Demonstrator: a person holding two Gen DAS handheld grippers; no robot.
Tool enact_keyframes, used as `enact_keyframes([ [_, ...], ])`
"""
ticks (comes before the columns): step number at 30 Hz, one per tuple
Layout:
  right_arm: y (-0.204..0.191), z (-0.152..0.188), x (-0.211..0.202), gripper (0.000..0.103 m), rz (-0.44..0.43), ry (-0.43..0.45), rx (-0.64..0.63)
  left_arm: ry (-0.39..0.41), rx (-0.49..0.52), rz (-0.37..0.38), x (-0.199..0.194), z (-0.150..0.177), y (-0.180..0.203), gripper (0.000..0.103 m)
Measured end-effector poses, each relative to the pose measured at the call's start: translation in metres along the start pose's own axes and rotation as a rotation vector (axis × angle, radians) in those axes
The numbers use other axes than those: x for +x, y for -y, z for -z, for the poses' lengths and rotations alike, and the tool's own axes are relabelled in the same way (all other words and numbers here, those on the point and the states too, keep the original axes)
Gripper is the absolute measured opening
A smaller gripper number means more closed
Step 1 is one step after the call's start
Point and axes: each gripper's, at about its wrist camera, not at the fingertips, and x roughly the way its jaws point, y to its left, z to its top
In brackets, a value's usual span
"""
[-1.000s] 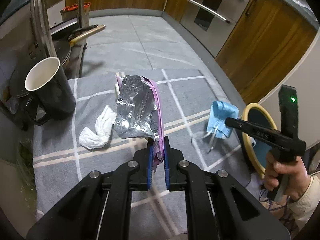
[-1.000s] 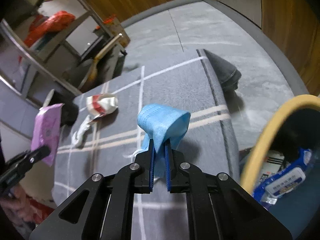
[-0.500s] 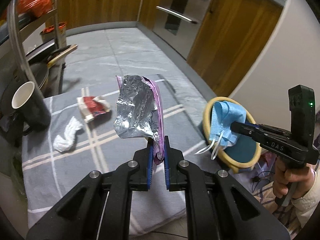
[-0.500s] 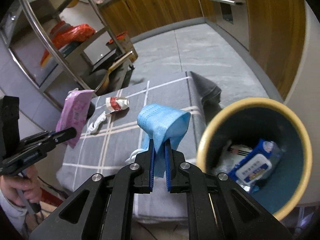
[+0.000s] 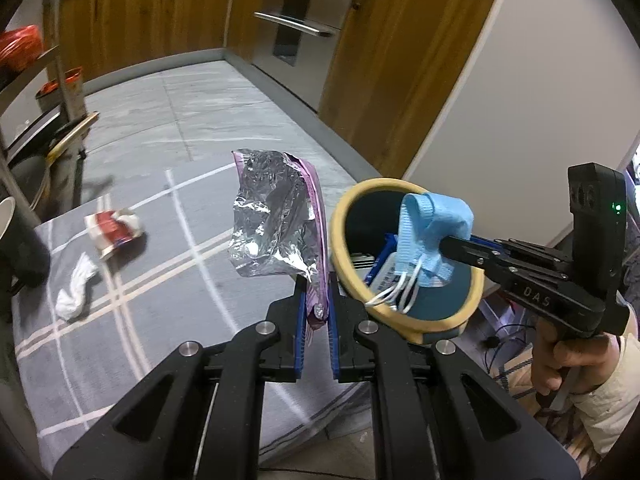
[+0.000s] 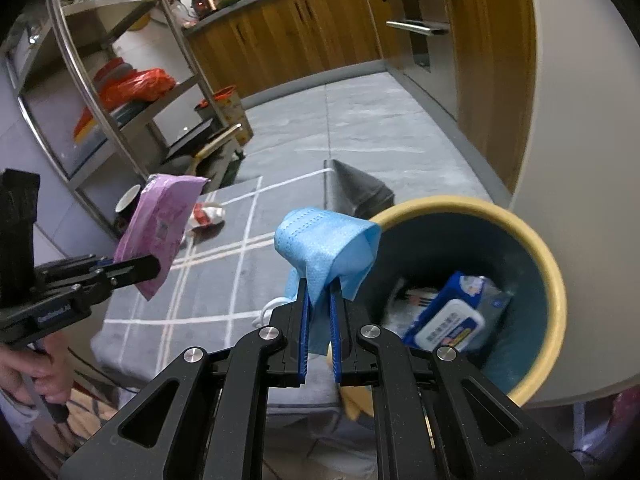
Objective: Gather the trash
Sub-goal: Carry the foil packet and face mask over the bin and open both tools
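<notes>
My left gripper (image 5: 316,300) is shut on a pink wrapper with a silver foil inside (image 5: 276,228), held up over the right edge of the grey cloth. My right gripper (image 6: 319,294) is shut on a blue face mask (image 6: 324,244), which hangs at the near rim of a yellow-rimmed bin (image 6: 532,240). In the left wrist view the mask (image 5: 432,236) with its white ear loops sits over the bin's mouth (image 5: 340,240). The bin holds a blue wipes pack (image 6: 448,312) and other litter. The pink wrapper (image 6: 164,220) also shows in the right wrist view.
On the grey checked cloth (image 5: 180,280) lie a red-and-white crumpled wrapper (image 5: 112,232) and a white tissue (image 5: 76,292). A dark mug (image 5: 20,248) stands at the cloth's left edge. A metal shelf rack (image 6: 120,80) and wooden cabinets (image 5: 380,60) border the floor.
Both grippers have swung right, away from the cloth's middle and towards the bin. The mask now hangs over the bin's mouth; the pink wrapper has come up beside the bin's rim.
</notes>
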Motion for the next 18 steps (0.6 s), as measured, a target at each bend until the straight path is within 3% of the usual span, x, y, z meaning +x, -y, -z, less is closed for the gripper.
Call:
enact_keyframes([
  [18,0.057,0.009,-0.011,0.01,0.067,0.007,0.101,-0.082,0.083,0.103,0.056,-0.015,0.064,0.008],
])
